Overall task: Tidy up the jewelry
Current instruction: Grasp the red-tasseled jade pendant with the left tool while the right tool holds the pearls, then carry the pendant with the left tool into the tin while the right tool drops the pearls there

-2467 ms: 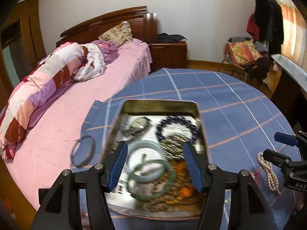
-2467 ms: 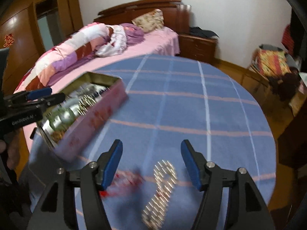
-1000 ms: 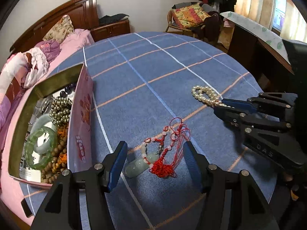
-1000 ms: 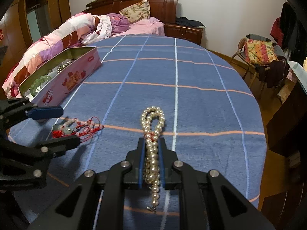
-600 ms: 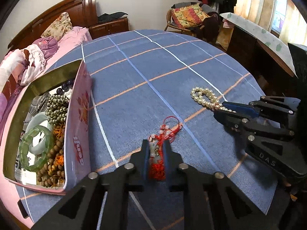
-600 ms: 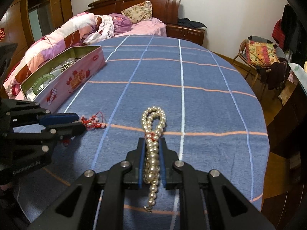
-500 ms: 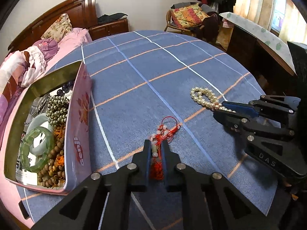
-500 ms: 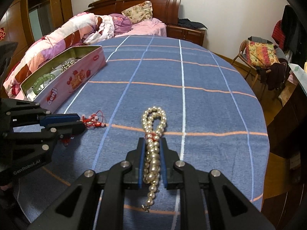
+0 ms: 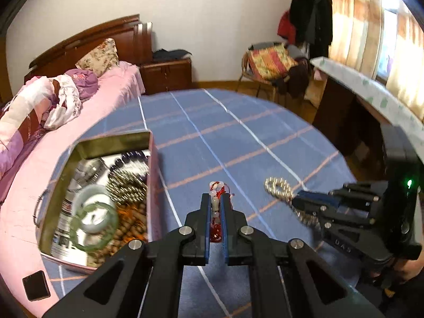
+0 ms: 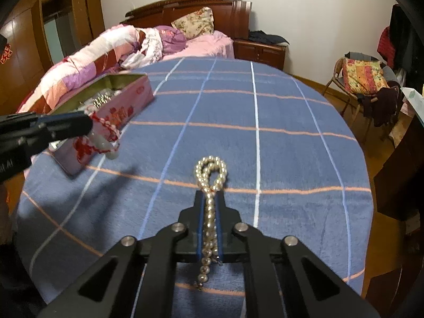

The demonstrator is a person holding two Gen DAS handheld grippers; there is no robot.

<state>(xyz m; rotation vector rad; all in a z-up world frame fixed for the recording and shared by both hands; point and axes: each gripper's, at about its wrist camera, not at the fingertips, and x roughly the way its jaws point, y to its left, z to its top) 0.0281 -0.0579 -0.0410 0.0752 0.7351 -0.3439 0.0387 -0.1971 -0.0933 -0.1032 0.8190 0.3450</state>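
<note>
Two tools are loaded: left tool (image 9: 215,206) clamps the red-corded jade pendant (image 10: 102,139) beside the pink tin (image 9: 155,185); right tool (image 10: 209,212) clamps the pearl strand (image 10: 210,175). Carry both fully over the tin's rim before releasing.

Soft, dim indoor light; warm daylight glows through the curtains (image 9: 352,21) to my right. The tin (image 9: 98,193) and its contents are motion-blurred. Fisheye bending curves the room, with black corners. Faint shadows fall on the tablecloth (image 10: 291,159).
</note>
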